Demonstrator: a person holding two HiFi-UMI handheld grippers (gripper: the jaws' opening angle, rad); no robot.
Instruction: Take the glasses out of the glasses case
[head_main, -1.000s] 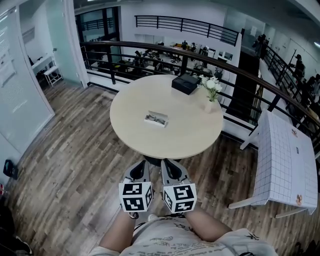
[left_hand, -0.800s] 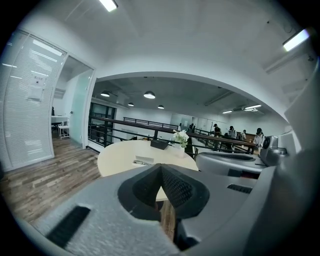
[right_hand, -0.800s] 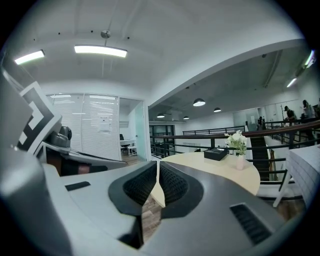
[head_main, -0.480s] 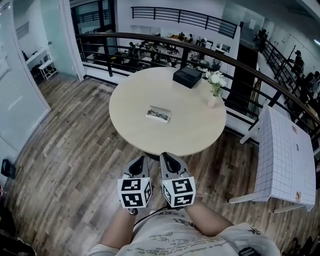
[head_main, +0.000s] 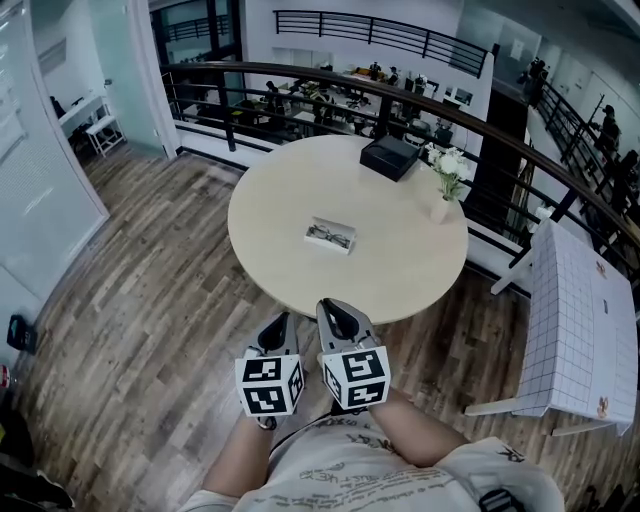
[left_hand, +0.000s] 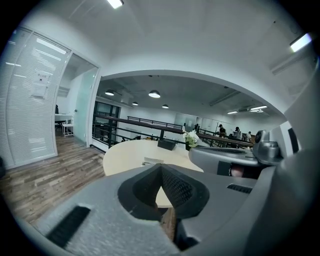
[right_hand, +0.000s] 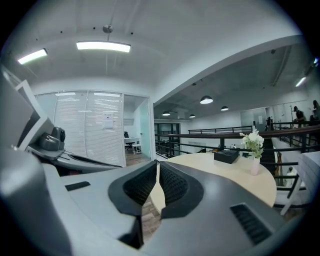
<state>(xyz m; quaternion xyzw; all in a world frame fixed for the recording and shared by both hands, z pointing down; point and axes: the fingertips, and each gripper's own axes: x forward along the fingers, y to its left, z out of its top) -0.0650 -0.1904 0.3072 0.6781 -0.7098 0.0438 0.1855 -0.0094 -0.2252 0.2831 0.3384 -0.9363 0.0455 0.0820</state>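
Surface: noting a round, pale table (head_main: 285, 215) standing on a brown plank floor (head_main: 140, 300), with its far side close to a dark railing (head_main: 300, 72). Finding the glasses case (head_main: 344, 246) lying flat near the table's middle, with the dark glasses (head_main: 329, 236) resting in it. Not making out the lid at this range. Recording a black box (head_main: 390, 157) near the far edge. Recording a small vase (head_main: 439, 210) of white flowers (head_main: 449, 163) to the right of the box. Placing both well apart from the case.

Room: noting a glass partition (head_main: 45, 170) along the left. Noting a white gridded folding table (head_main: 580, 330) standing apart on the right. Seeing desks and several people beyond the railing, too small to detail.

Grippers: finding the left gripper (head_main: 279, 322) and the right gripper (head_main: 331, 309) being held side by side, close together, at the table's near edge. Placing both well apart from the case. Reading the left gripper view as showing jaws pressed together at the tips and pinching nothing, with only floor and table showing through the gap behind them. Reading the right gripper view likewise: jaws closed to a thin slit, gripping nothing.
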